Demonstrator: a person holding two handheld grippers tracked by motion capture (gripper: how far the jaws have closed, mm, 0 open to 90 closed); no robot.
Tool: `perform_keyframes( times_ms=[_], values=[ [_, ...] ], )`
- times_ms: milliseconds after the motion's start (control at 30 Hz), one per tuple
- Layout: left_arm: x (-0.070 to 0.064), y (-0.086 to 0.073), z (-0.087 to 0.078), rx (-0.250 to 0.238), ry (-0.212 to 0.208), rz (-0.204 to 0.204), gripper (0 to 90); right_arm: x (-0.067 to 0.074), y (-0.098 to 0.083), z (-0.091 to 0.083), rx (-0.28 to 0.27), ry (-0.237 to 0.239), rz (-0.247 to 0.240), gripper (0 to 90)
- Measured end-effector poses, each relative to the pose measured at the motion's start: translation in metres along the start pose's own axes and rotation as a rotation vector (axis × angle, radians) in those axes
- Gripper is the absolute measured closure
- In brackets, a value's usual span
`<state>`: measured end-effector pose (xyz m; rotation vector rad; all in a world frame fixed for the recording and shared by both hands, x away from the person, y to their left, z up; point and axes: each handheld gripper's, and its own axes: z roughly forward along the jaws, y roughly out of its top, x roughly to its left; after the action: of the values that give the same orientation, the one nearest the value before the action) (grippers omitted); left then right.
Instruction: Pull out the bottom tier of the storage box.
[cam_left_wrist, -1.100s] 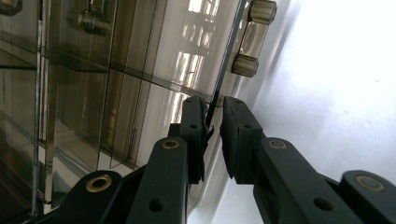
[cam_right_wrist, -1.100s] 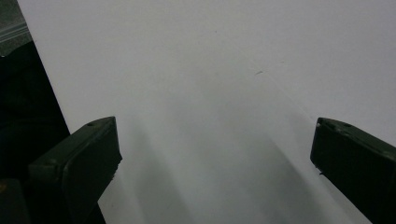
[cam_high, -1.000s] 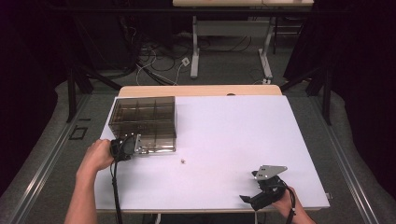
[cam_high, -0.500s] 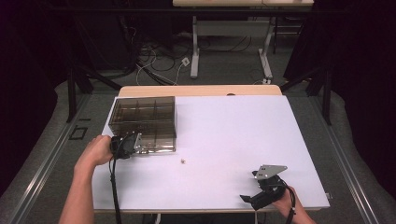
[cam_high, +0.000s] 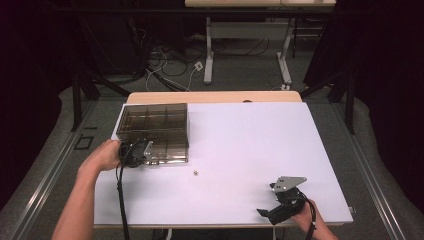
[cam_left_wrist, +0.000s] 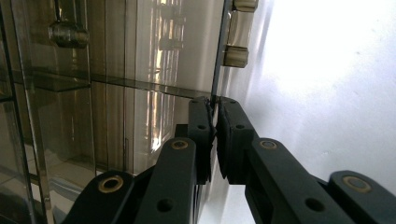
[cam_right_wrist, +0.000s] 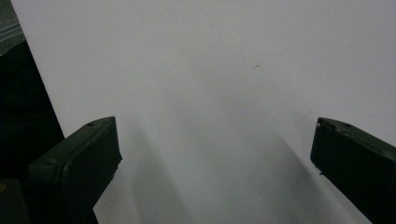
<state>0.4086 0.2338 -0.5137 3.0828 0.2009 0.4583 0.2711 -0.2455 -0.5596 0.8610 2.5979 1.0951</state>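
A white-topped table stands on grey floor, with cables behind.

We see a smoke-tinted, glossy clear-plastic compartment box with shiny metal hinges. The counter's smooth white matt top rests on a pale wooden edge. Each hand-held gripper, left and right, is of matt black plastic with brass-coloured rivets.

Both grippers are black: the left gripper has brass rivets and a trailing cable; the right gripper, at five o'clock, bears a grey triangular plate.
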Motion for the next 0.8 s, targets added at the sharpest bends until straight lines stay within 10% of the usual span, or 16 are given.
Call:
perform_keyframes(
  times_ms=[800],
  values=[
    [0.006,-0.016,0.011,-0.044,-0.055,0.031,83.4,0.000,0.000,0.001,0.018,0.005,0.000,0.9]
  ],
)
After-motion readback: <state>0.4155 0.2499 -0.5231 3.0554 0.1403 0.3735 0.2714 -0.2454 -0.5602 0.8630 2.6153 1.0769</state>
